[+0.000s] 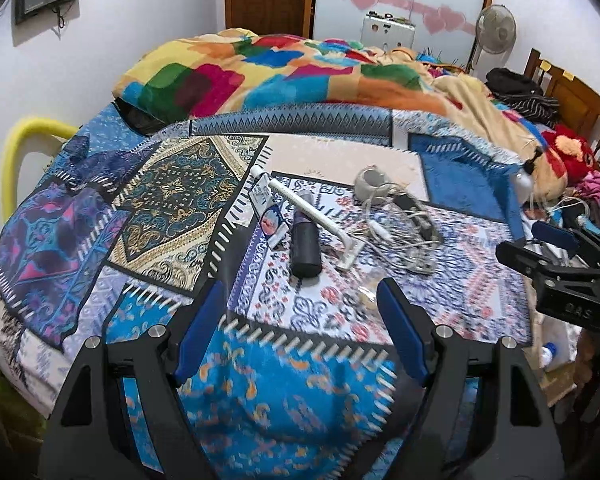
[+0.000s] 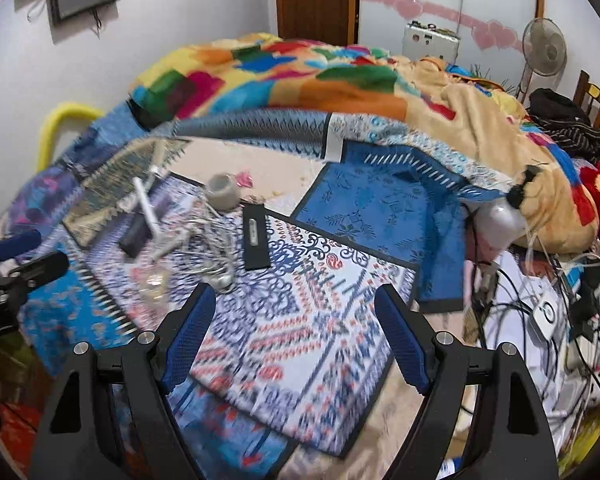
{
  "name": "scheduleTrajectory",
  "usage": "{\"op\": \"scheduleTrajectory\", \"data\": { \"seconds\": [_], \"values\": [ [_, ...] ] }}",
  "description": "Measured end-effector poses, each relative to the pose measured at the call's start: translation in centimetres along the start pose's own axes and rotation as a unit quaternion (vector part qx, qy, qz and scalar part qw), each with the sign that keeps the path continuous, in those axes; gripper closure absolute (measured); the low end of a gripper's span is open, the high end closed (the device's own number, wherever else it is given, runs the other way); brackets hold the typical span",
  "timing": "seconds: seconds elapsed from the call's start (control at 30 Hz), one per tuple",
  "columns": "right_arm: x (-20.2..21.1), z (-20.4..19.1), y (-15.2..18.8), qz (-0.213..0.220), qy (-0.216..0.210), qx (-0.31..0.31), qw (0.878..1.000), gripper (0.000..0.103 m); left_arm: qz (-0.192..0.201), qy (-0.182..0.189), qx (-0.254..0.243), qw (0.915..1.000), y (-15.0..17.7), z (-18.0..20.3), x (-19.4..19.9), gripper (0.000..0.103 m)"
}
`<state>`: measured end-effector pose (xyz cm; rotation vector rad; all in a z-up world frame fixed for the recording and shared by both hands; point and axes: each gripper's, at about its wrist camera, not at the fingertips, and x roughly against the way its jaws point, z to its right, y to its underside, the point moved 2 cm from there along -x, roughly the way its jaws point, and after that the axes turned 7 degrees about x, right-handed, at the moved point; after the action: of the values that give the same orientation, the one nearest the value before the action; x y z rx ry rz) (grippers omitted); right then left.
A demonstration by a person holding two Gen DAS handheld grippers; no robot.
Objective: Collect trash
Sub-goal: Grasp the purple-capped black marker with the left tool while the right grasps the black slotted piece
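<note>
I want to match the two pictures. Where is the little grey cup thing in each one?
Left wrist view: the grey cup lies right of centre, in the upper middle, on the patterned bedspread, beside the tangle of white cables.
Right wrist view: the grey cup lies left of centre, in the upper middle, just above the same cables.
Shared landmark: the white stick lying left of the cup.

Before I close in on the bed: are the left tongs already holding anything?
No. The left tongs stand wide open above the patterned bedspread, with nothing between their blue pads.
</note>
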<state>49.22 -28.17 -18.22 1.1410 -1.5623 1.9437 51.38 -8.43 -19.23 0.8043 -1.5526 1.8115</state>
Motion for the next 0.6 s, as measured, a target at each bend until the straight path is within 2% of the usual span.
{"op": "scheduleTrajectory", "data": {
  "seconds": [0.07,0.13,0.23,0.3,0.43,0.6],
  "values": [
    [-1.7,0.1,-0.4,-0.007,-0.002,0.001,1.0,0.026,-0.003,-0.002,-0.004,1.0,-0.2,-0.1,-1.4,0.028],
    [-3.3,0.2,-0.8,-0.018,-0.004,0.002,1.0,0.03,-0.007,0.0,-0.006,1.0,-0.4,-0.2,-2.7,0.037],
    [-5.2,0.0,-1.1,-0.032,-0.003,0.009,0.999,0.042,-0.02,0.009,-0.003,0.9998,-0.6,-0.4,-4.5,0.051],
    [-6.1,-0.3,-1.3,-0.039,-0.014,0.014,0.999,0.042,-0.025,0.016,-0.004,0.9996,-0.8,-0.2,-5.3,0.058],
    [-7.1,-1.1,-1.5,-0.038,-0.032,0.022,0.999,0.042,-0.019,0.015,-0.017,0.9996,-1.0,0.4,-6.5,0.062],
    [-7.1,-2.0,-1.6,-0.016,-0.013,0.042,0.999,0.043,-0.014,0.011,-0.012,0.9998,-1.4,0.7,-7.8,0.065]
  ]
}}
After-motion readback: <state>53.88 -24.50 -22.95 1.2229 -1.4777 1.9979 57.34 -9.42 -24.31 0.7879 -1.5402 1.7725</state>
